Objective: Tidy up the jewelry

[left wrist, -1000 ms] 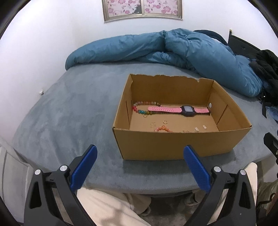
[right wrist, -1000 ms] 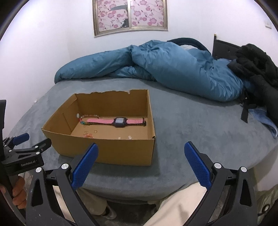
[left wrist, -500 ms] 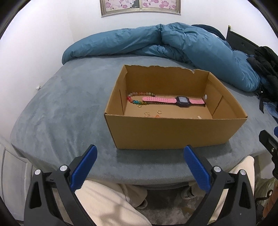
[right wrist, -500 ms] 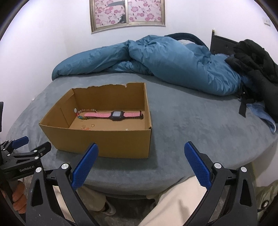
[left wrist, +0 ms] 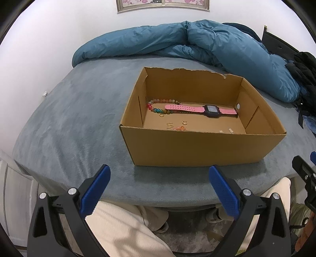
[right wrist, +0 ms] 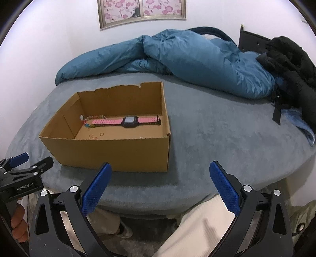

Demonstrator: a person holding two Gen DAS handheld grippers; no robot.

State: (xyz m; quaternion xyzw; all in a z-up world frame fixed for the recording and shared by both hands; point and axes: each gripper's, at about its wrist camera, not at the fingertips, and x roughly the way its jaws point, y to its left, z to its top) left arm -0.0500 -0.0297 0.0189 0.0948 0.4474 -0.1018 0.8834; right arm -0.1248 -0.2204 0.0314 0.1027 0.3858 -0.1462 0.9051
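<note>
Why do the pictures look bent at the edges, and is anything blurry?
Both views are fisheye: in the left wrist view the bed bulges into a curve, with dark corners. In the right wrist view the cardboard box and pink watch look sharp; light is soft and even, with no glare.

Location type: home bedroom. Evidence: bed (right wrist: pixel 207 126) with grey-blue plush cover; rumpled blue duvet (right wrist: pixel 177 57) along far side; black clothing (right wrist: pixel 292 65) heaped at bed edge; framed floral picture (right wrist: pixel 142 11) on plain white wall.
</note>
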